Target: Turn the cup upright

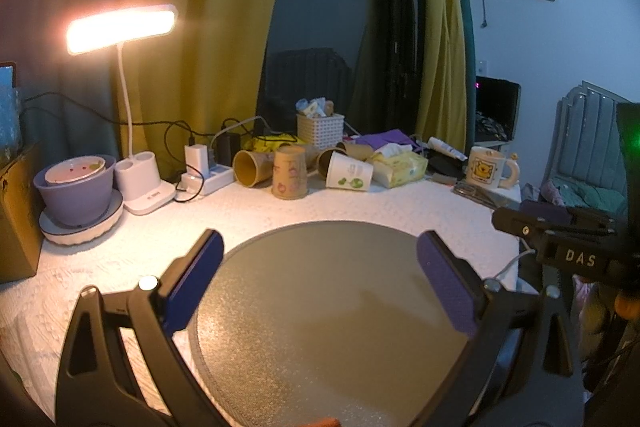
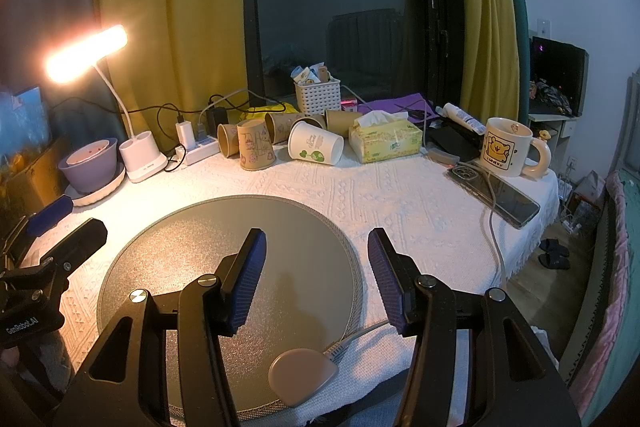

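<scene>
Left gripper [image 1: 320, 259]: fingers spread wide, nothing between them; hovering over the round grey mat [image 1: 328, 307]
Right gripper [image 2: 316, 259]: fingers apart too, holding nothing; above the mat's right edge
Cup [image 2: 255, 145]: brown paper one, mouth down on the bench [image 2: 400, 203]; far side, well apart from both grippers
White cup [image 2: 316, 143]: lying on its side just right of it; tissue pack [image 2: 385, 139] beside that
Mug [image 2: 510, 147]: upright, far right

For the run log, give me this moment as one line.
left hand-held gripper: open, empty | right hand-held gripper: open, empty | brown cup: upside down, untouched | round mat: bare
</scene>
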Motion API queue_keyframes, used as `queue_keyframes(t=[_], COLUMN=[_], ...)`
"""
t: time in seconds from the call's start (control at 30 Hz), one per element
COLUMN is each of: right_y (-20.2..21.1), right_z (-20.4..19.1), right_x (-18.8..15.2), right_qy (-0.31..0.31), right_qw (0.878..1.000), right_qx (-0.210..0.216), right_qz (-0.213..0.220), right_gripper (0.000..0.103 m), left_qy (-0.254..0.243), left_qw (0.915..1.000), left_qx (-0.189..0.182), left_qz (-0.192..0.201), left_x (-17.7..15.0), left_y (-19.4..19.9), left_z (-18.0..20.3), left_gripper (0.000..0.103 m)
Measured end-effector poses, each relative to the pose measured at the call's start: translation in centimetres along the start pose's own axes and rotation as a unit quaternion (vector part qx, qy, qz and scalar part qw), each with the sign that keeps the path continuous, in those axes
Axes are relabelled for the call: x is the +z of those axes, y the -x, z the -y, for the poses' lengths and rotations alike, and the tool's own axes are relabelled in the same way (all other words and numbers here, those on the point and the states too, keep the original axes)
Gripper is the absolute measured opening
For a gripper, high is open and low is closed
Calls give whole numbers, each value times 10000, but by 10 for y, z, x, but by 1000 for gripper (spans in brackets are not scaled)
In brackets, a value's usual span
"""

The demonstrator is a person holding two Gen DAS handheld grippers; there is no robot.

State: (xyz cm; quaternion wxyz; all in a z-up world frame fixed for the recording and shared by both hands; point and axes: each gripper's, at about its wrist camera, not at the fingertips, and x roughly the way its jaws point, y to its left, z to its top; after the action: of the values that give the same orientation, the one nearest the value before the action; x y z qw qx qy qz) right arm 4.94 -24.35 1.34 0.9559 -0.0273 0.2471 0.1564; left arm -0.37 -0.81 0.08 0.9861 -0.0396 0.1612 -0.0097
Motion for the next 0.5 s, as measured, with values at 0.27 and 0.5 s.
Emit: queue_keyframes(t=[0.27,0.5], right_y=[0,0], right_z=[0,0], right_x=[0,1], right_qy=[-1,-1], right_qw=[10000,10000], right_qx=[1,-1], right_qz=[1,0], right_gripper=[56,56], left_qy=[-1,7], left_qw=[10000,10000], left_qx=[5,2], left_qz=[-3,-6], left_x=[0,0], left_y=[1,0], left_z=[1,0], left_gripper=[98,98])
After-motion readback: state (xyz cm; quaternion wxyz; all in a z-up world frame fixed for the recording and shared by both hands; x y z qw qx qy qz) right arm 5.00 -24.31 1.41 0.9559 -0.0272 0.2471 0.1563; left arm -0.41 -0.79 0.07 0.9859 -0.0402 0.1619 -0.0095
